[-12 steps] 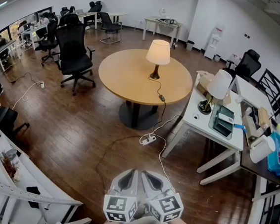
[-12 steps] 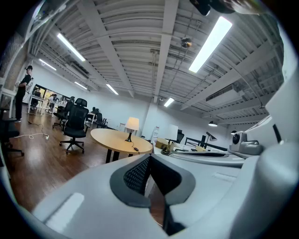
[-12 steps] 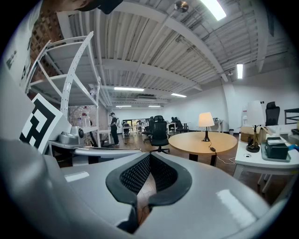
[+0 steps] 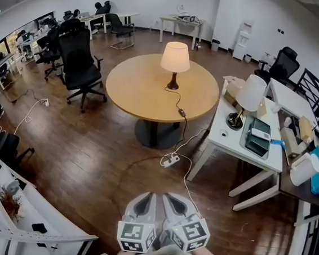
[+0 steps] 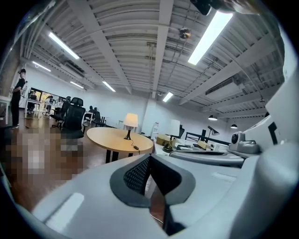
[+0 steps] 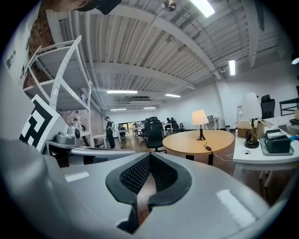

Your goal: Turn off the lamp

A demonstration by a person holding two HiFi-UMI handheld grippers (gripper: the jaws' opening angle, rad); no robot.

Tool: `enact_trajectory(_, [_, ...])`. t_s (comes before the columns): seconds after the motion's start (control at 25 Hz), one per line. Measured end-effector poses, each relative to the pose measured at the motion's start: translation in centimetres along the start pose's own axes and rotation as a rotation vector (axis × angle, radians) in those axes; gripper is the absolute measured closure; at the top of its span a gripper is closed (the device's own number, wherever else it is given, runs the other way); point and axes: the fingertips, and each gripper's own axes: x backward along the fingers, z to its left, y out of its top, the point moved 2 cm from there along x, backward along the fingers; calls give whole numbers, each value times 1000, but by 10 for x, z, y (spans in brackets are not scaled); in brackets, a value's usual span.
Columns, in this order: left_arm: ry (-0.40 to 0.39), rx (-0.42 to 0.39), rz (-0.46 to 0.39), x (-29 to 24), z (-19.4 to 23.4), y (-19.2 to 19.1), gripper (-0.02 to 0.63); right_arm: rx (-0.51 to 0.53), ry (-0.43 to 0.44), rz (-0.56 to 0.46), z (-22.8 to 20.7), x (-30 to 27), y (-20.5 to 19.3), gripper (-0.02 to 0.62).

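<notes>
The lamp stands glowing on the round table, well away from both grippers, and its cord has a small switch lying on the table, which I think is the part to press. The left gripper and the right gripper are both closed with nothing in them, as there is nothing to grab from this far off. The hands hold them low and side by side, close to the body, pointing a little down toward the table.
</notes>
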Motion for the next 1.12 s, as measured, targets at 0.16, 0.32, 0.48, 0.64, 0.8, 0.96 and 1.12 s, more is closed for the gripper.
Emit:
enact_trajectory(0.16, [-4, -14, 0, -39, -2, 12, 606, 1, -12, -19, -36, -18, 12, 595])
enact_trajectory(0.32, [-16, -24, 1, -82, -3, 25, 606, -12, -34, -16, -75, -39, 19, 595])
enact_trajectory(0.48, [-22, -46, 23, -116, -4, 32, 606, -33, -40, -16, -105, -61, 26, 595])
enact_trajectory(0.64, [-19, -57, 36, -150, -11, 39, 606, -38, -30, -16, -136, -74, 34, 595])
enact_trajectory(0.8, [-27, -68, 43, -178, -20, 44, 606, -45, -23, -16, -161, -87, 40, 595])
enact_trajectory(0.96, [-30, -93, 42, -203, -31, 52, 606, -50, -11, -25, -184, -96, 48, 595])
enact_trajectory(1.12, [-30, -106, 45, -222, -35, 54, 606, -53, -2, -33, -200, -105, 51, 595])
